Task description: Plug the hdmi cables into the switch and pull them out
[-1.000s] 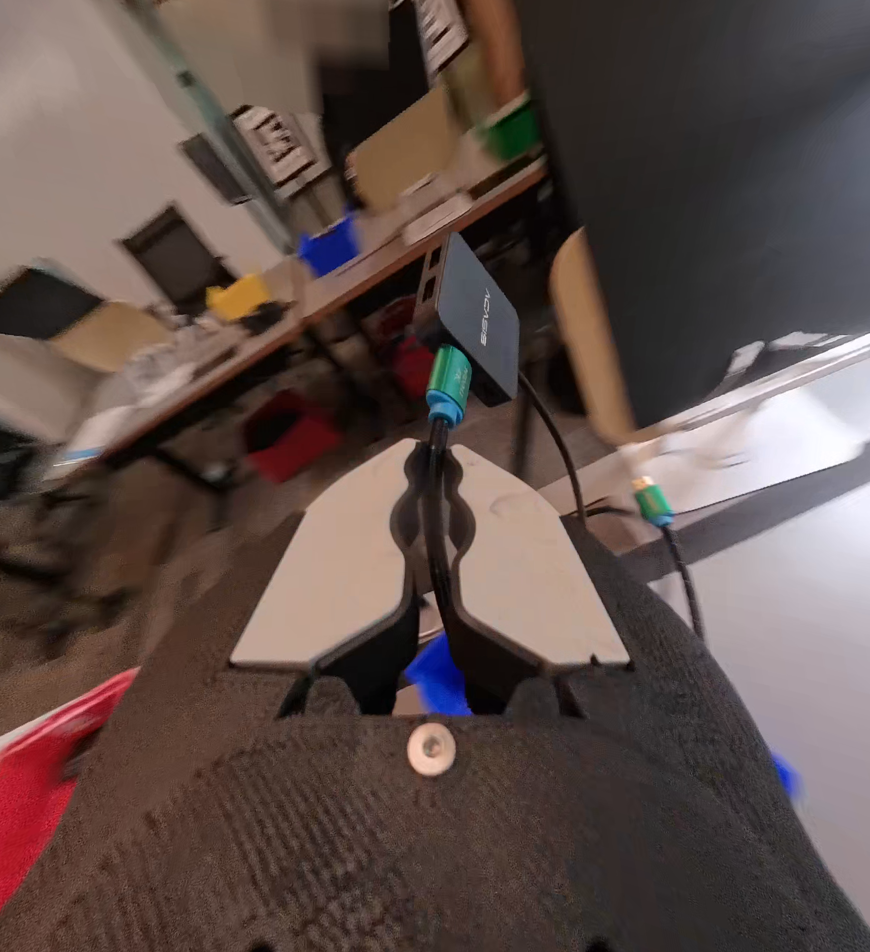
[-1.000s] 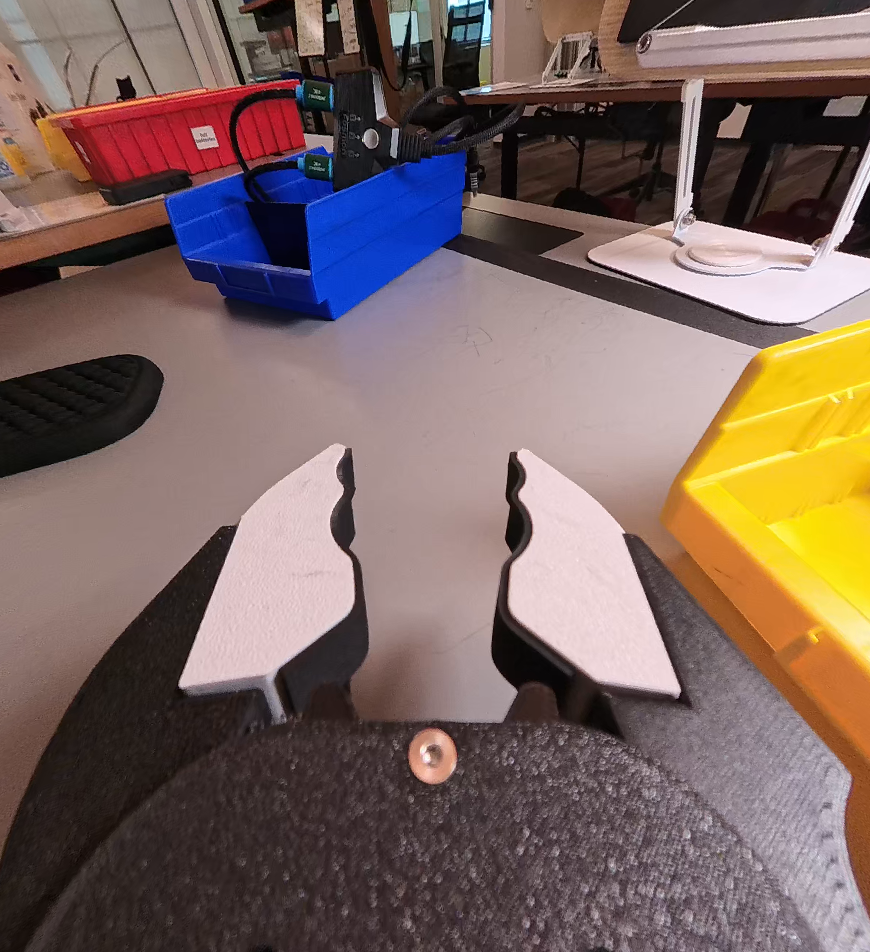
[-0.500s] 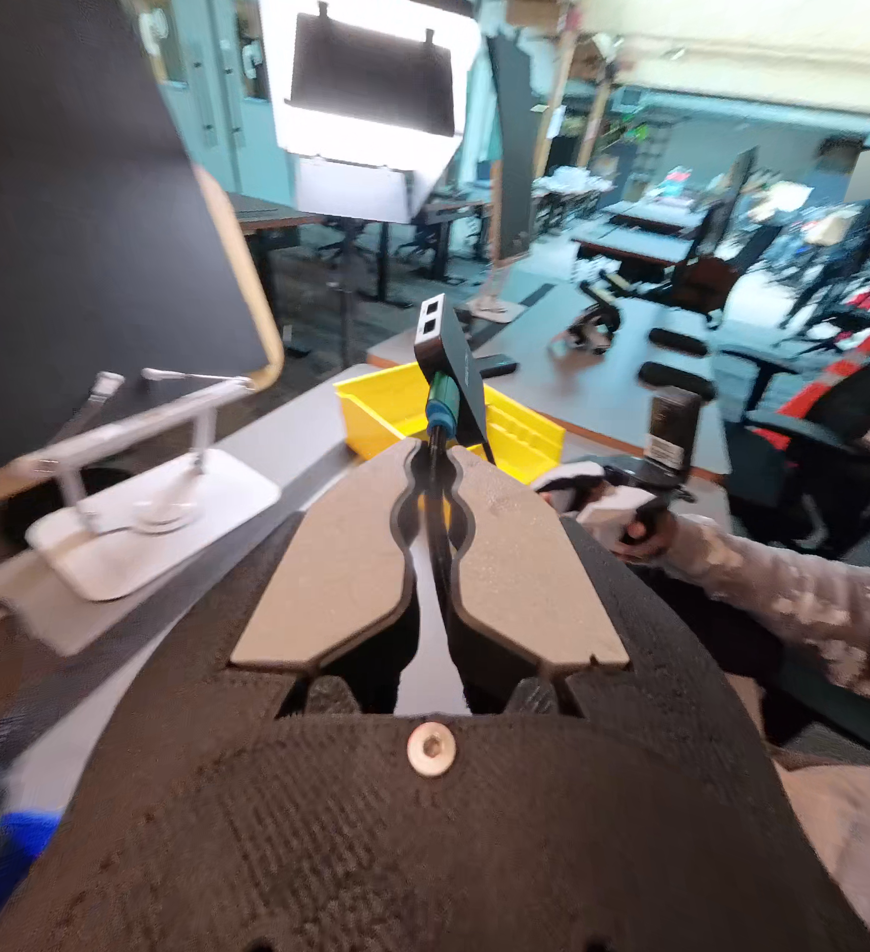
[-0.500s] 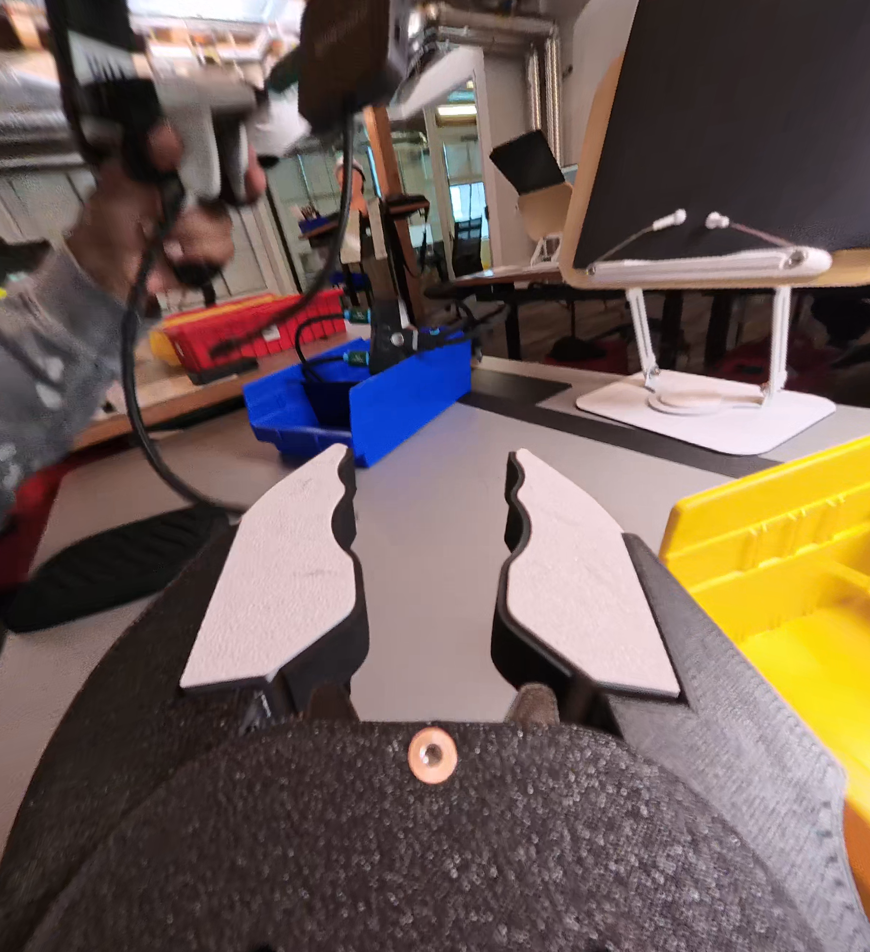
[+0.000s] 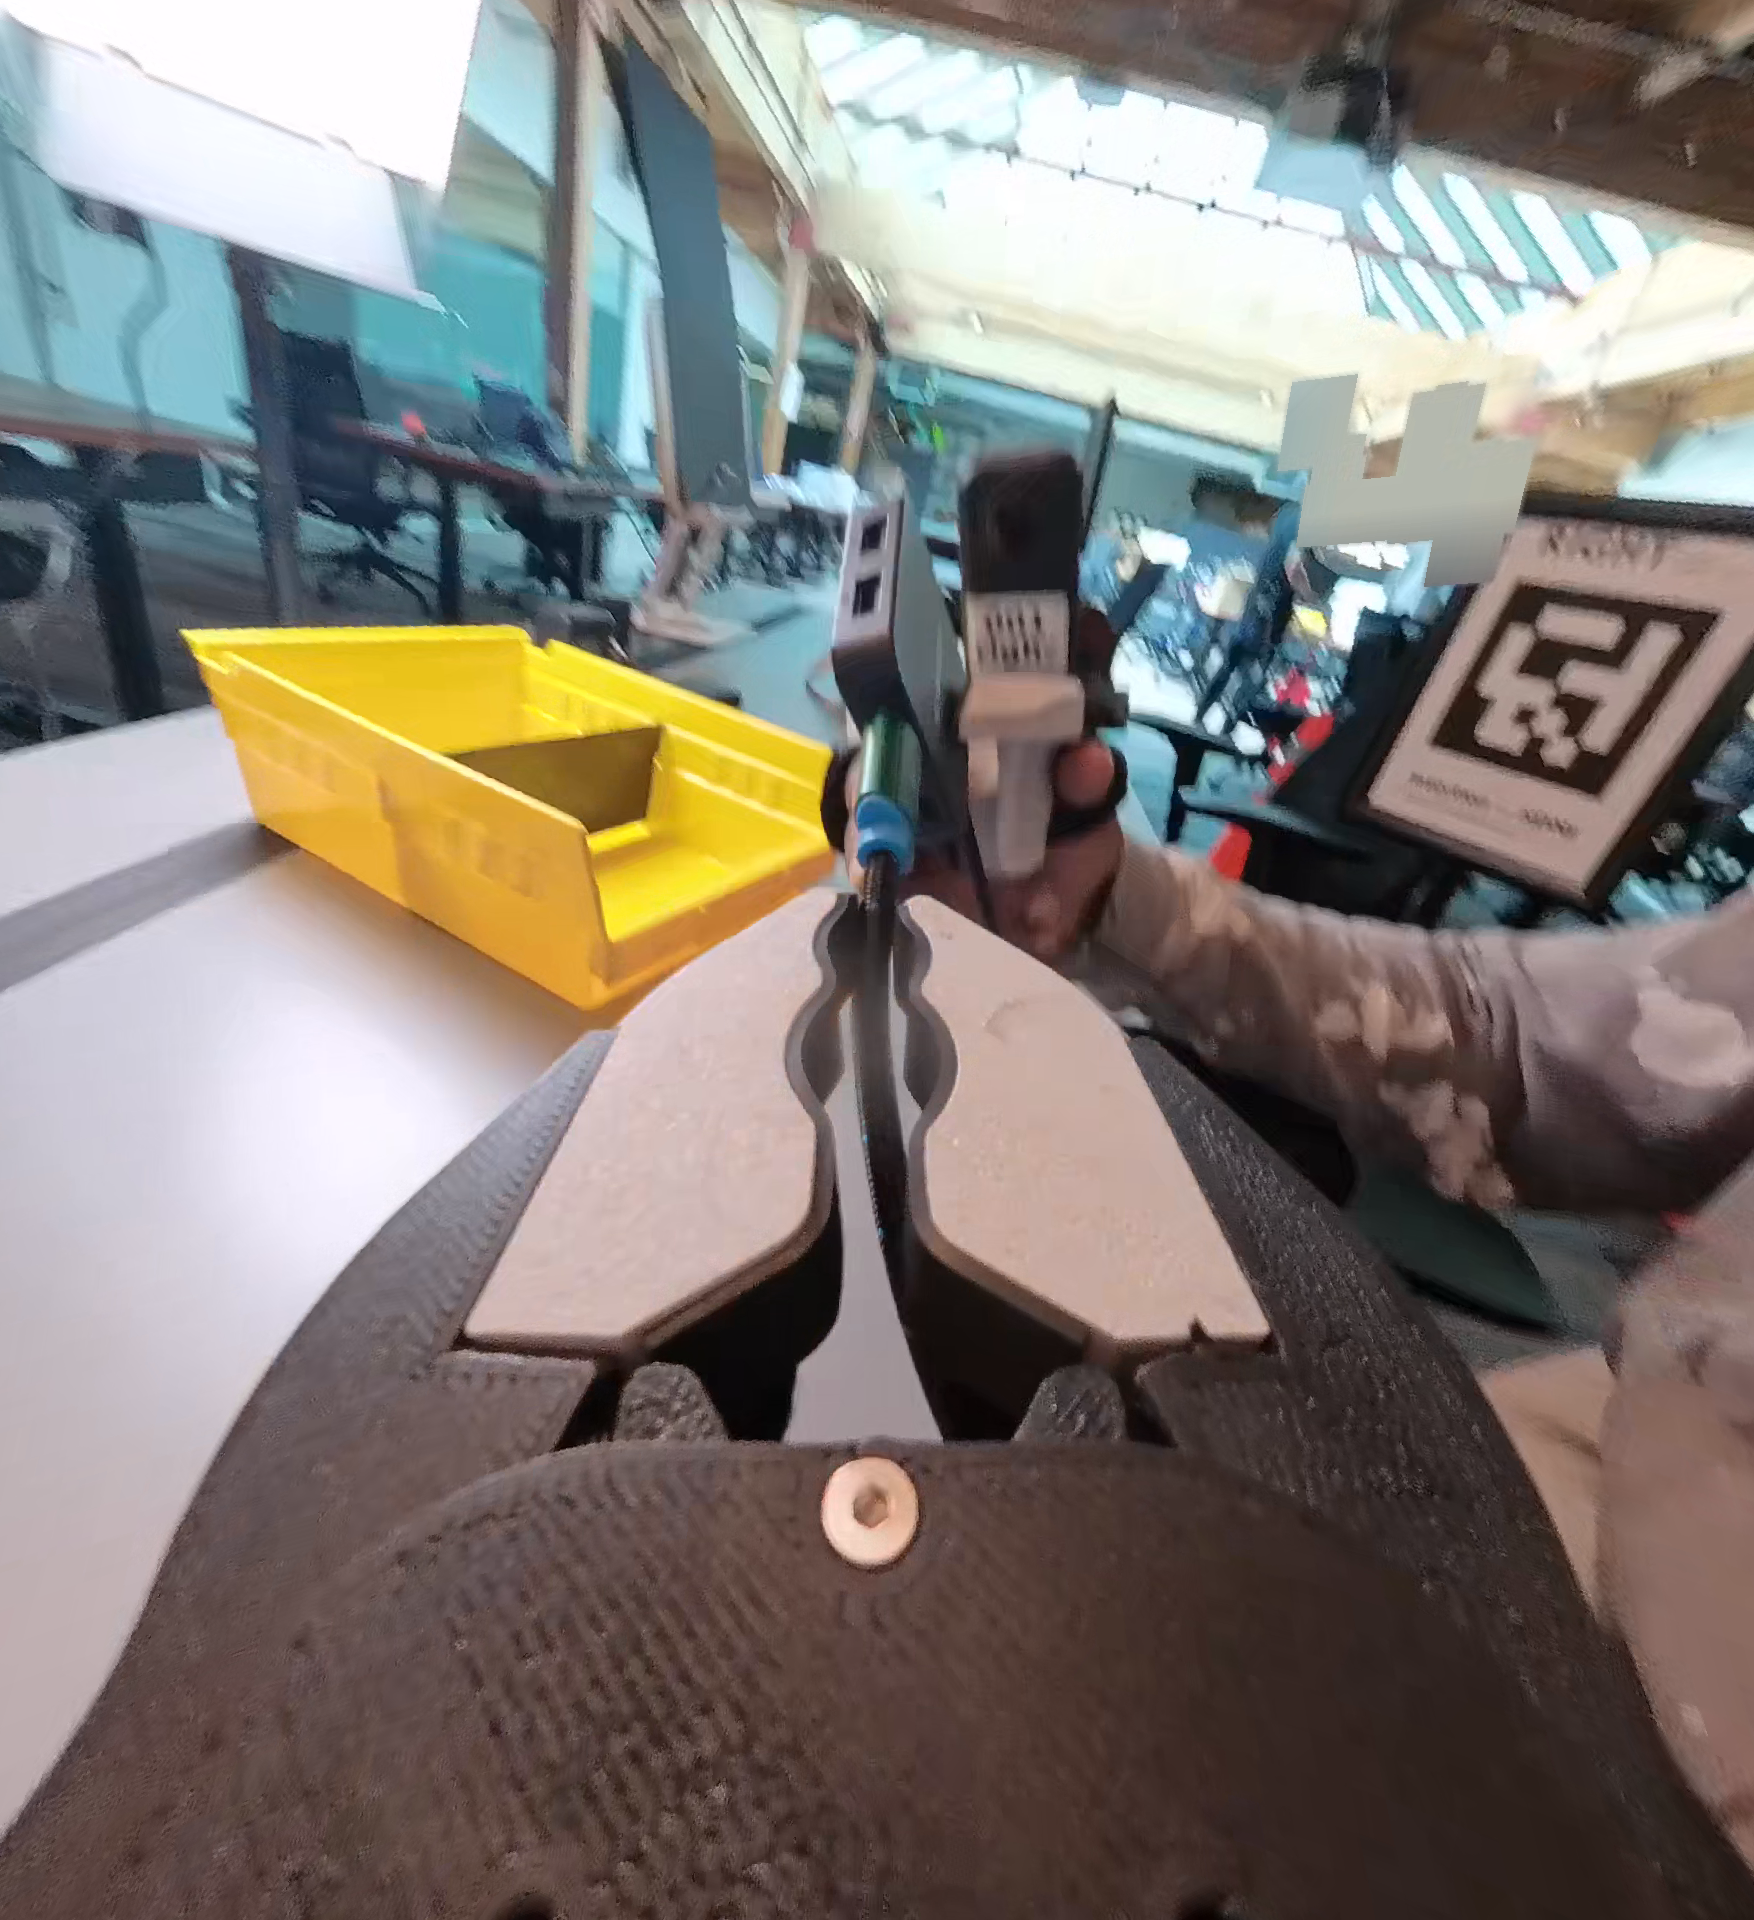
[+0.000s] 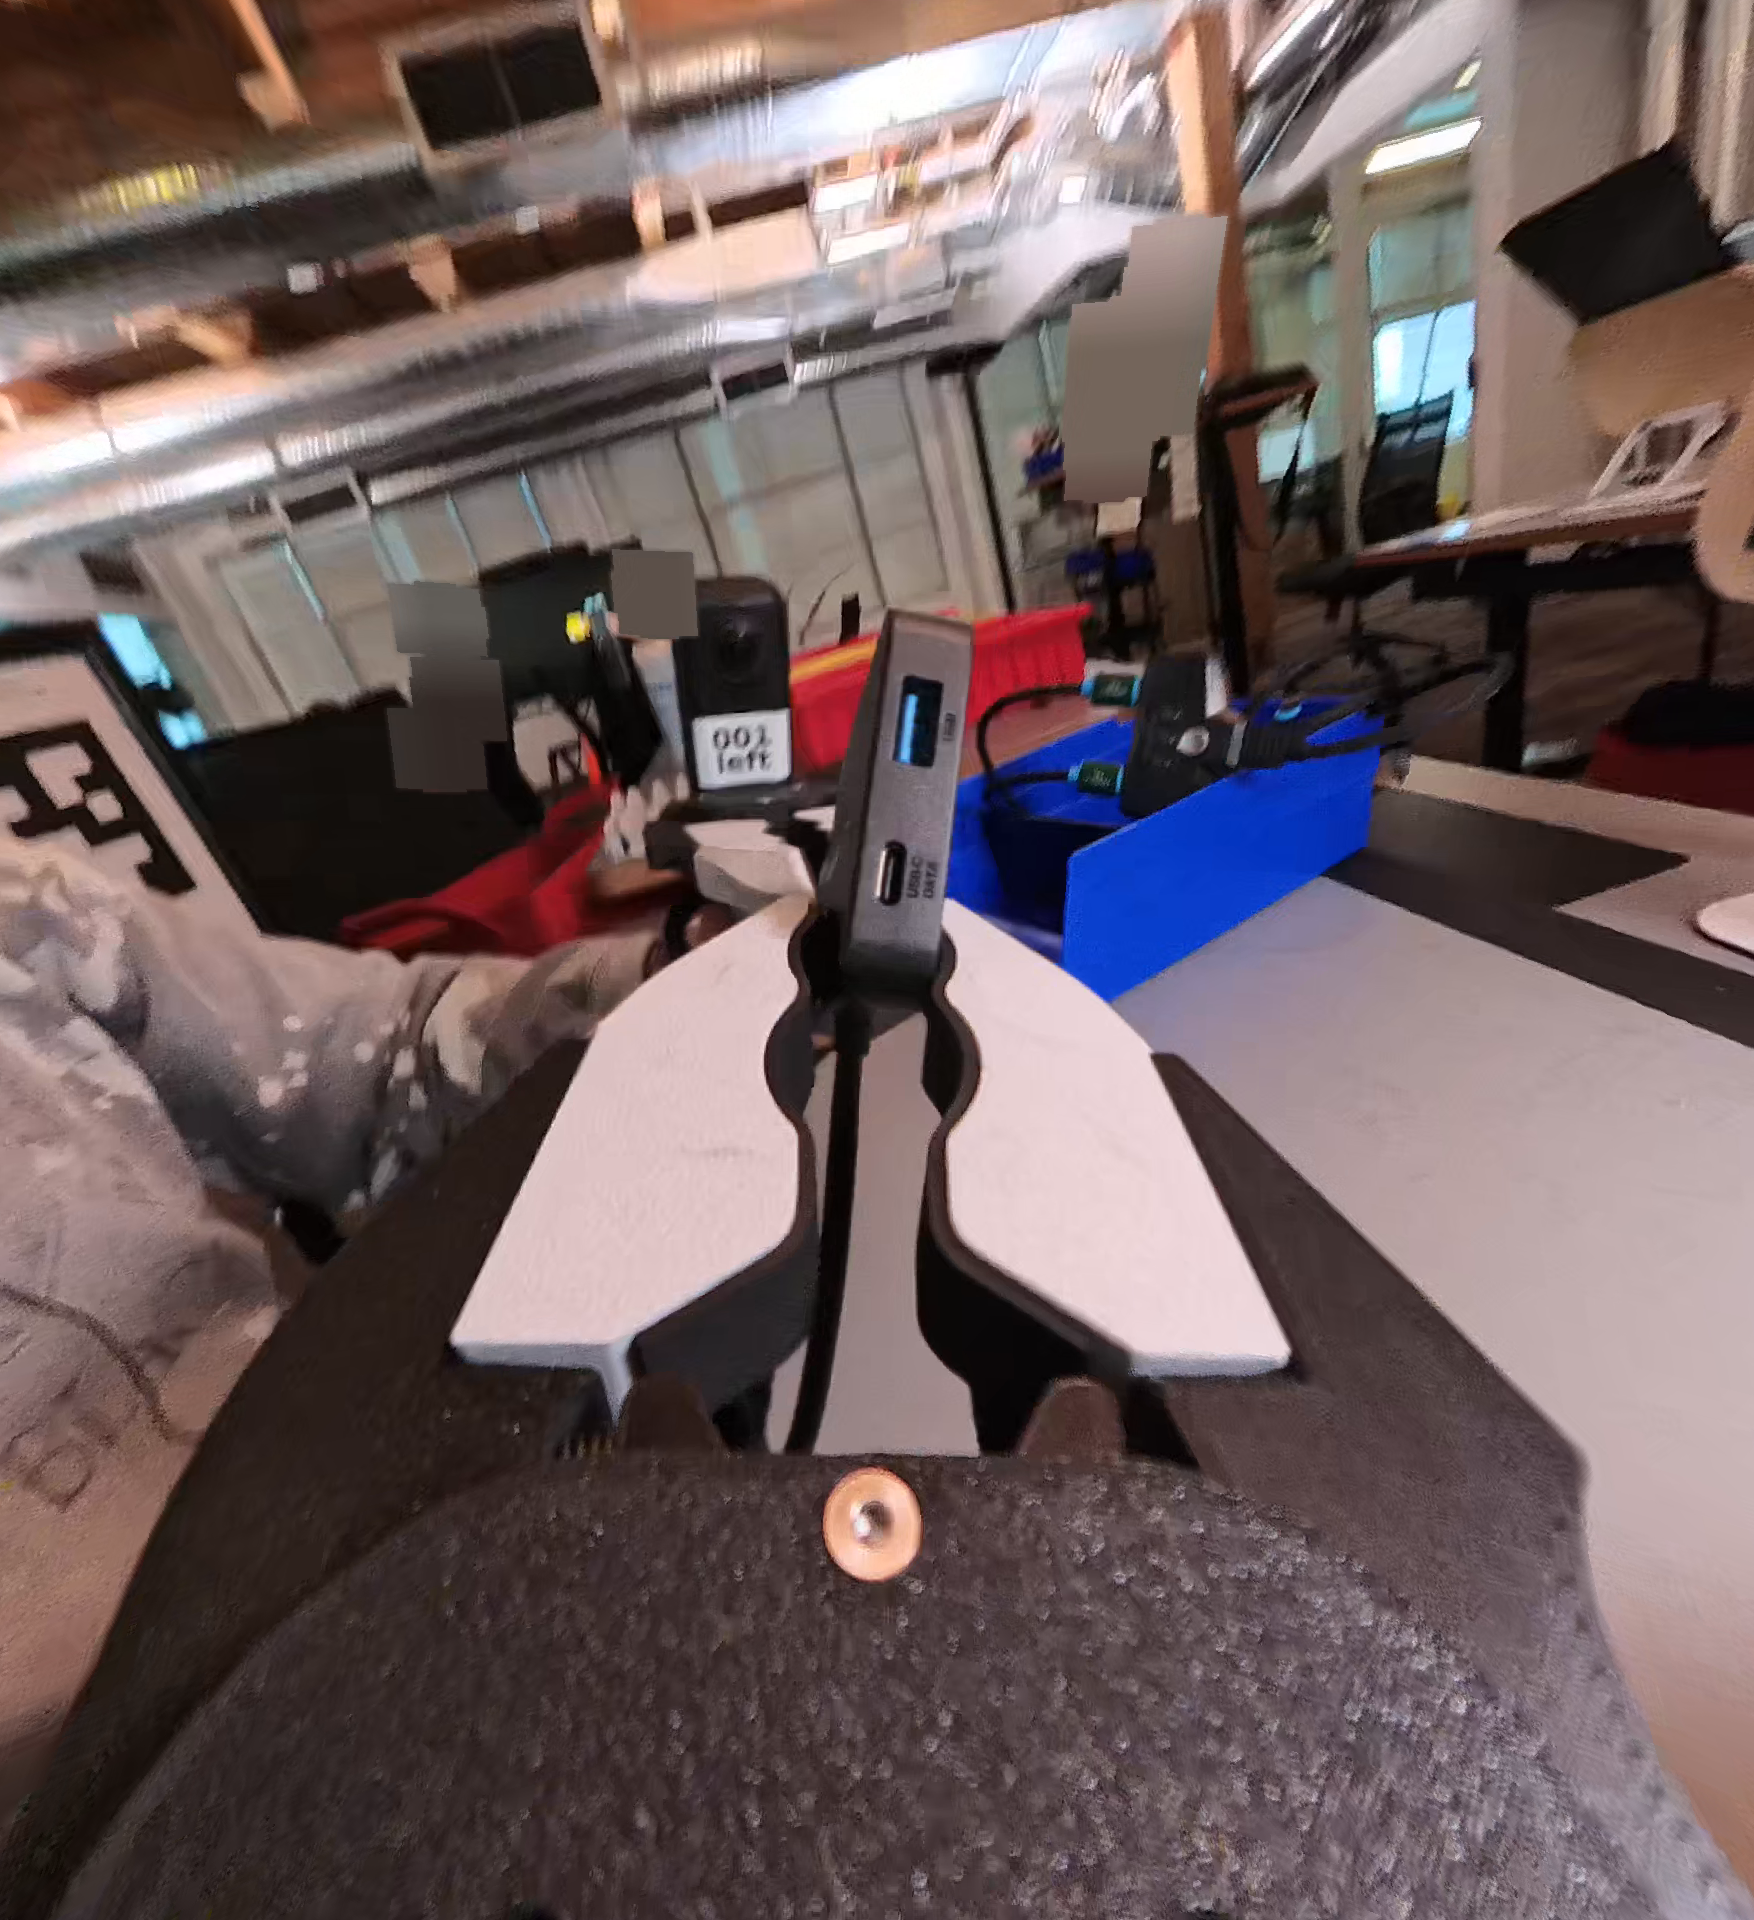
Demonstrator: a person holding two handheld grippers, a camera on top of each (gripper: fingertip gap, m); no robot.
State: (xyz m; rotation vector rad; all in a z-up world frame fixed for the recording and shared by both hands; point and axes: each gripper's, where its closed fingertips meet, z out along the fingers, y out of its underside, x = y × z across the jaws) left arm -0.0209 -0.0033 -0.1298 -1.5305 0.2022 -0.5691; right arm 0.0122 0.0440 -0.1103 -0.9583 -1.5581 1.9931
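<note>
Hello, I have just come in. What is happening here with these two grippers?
A person holds a gripper in each hand above a grey table. The left gripper is shut on a black cable whose green plug sits in the switch. The right gripper clamps the lower end of the switch. The plug is not yet pulled out.

Framed board (image 5: 1579, 717): large black-and-white square code marker, small print beneath.
Camera (image 6: 738, 675): white sticker with dark characters on the front.
Switch (image 6: 899, 790): small white print beside each of the two edge ports.
Content: not reproduced.
</note>
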